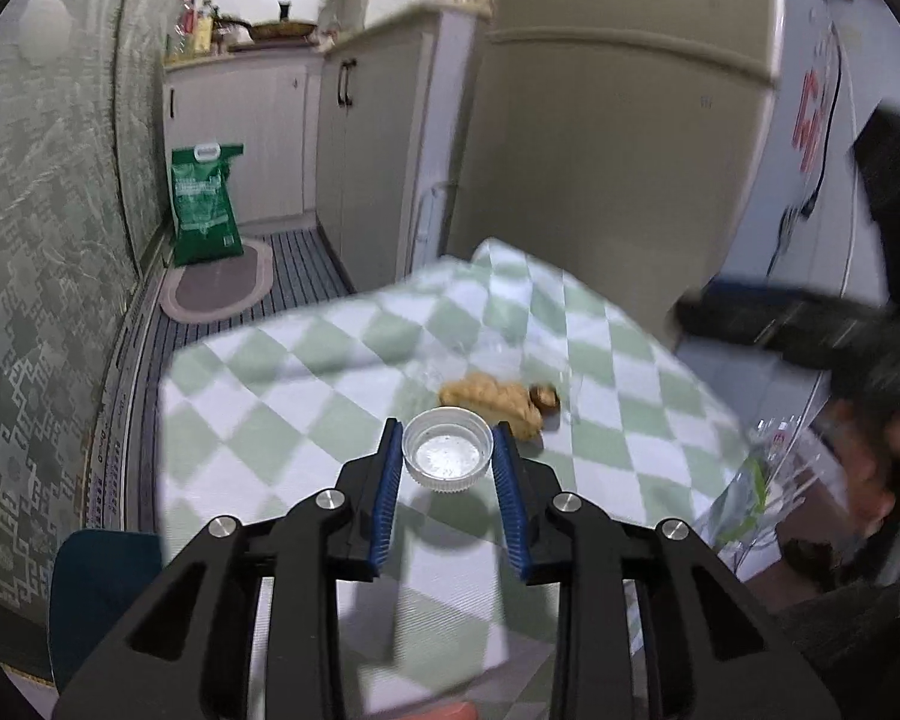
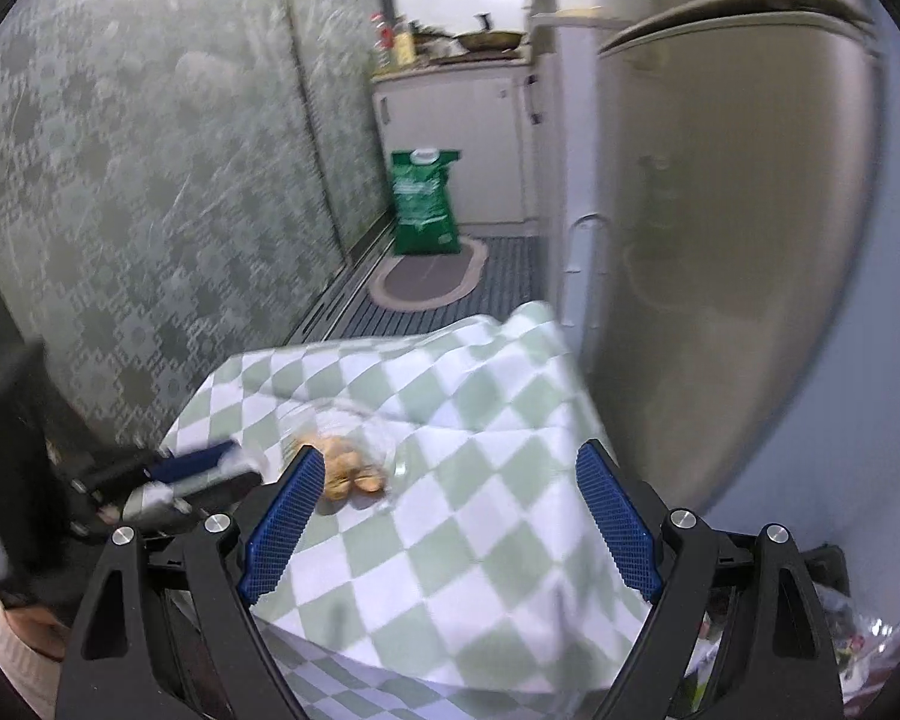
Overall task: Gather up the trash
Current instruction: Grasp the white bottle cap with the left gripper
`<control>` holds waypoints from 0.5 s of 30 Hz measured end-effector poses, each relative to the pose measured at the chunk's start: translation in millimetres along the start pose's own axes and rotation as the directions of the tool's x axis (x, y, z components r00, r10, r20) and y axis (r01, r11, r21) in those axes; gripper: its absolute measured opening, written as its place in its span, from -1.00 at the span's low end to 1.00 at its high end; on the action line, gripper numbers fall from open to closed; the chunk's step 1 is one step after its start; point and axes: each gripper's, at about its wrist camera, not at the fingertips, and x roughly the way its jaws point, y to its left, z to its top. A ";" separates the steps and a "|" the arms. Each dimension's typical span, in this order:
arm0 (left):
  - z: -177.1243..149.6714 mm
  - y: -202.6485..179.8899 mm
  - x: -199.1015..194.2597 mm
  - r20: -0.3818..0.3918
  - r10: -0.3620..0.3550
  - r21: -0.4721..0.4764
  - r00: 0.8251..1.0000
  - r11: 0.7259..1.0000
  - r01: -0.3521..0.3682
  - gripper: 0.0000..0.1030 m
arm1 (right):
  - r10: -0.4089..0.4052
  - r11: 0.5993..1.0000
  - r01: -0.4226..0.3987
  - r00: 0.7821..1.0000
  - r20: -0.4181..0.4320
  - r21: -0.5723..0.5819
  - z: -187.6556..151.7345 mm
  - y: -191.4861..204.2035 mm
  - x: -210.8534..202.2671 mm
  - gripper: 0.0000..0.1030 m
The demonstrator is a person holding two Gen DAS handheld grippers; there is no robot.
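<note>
Narrow kitchen with a green-and-white checked tablecloth (image 1: 306, 360) filling the lower centre of both views; a green bag (image 1: 205, 204) stands on the floor at upper left, a refrigerator (image 1: 618, 138) at right. Left gripper (image 1: 448, 450): blue pads pressed against both sides of a white bottle cap (image 1: 448, 457), open side up. Just beyond the cap, a piece of ginger (image 1: 498, 405) lies on the cloth. Right gripper (image 2: 450, 474): fingers spread wide, holding nothing, over the cloth.
</note>
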 end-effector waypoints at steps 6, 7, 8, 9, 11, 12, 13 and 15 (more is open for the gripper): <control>9.8 18.7 -47.2 0.129 -0.024 -0.049 0.991 0.998 0.031 -0.37 | 0.031 0.993 -0.039 0.997 -0.068 -0.113 0.5 36.1 34.7 0.69; 10.8 20.6 -52.1 0.139 -0.026 -0.056 0.990 0.998 0.034 -0.37 | 0.028 0.992 -0.038 0.997 -0.078 -0.124 0.0 41.1 40.0 0.69; 12.0 23.7 -58.3 0.153 -0.030 -0.064 0.988 0.997 0.041 -0.37 | 0.026 0.991 -0.037 0.996 -0.086 -0.132 -0.1 46.6 46.0 0.69; 12.8 25.6 -62.4 0.161 -0.034 -0.068 0.986 0.997 0.045 -0.37 | 0.031 0.990 -0.043 0.995 -0.095 -0.132 0.3 51.6 51.7 0.69; 13.4 29.0 -70.7 0.175 -0.035 -0.073 0.984 0.996 0.048 -0.37 | 0.028 0.991 -0.041 0.994 -0.105 -0.128 1.8 59.3 59.9 0.75; 14.1 31.2 -75.3 0.182 -0.037 -0.076 0.983 0.996 0.052 -0.37 | 0.015 0.991 -0.029 0.994 -0.105 -0.130 2.7 62.9 63.4 0.76; 14.3 32.6 -78.8 0.186 -0.039 -0.077 0.982 0.996 0.054 -0.37 | 0.002 0.991 -0.016 0.995 -0.104 -0.133 4.1 65.2 66.1 0.77; 12.9 35.2 -87.0 0.198 -0.038 -0.079 0.980 0.995 0.054 -0.37 | -0.036 0.993 0.024 0.994 -0.106 -0.120 6.6 64.8 72.8 0.78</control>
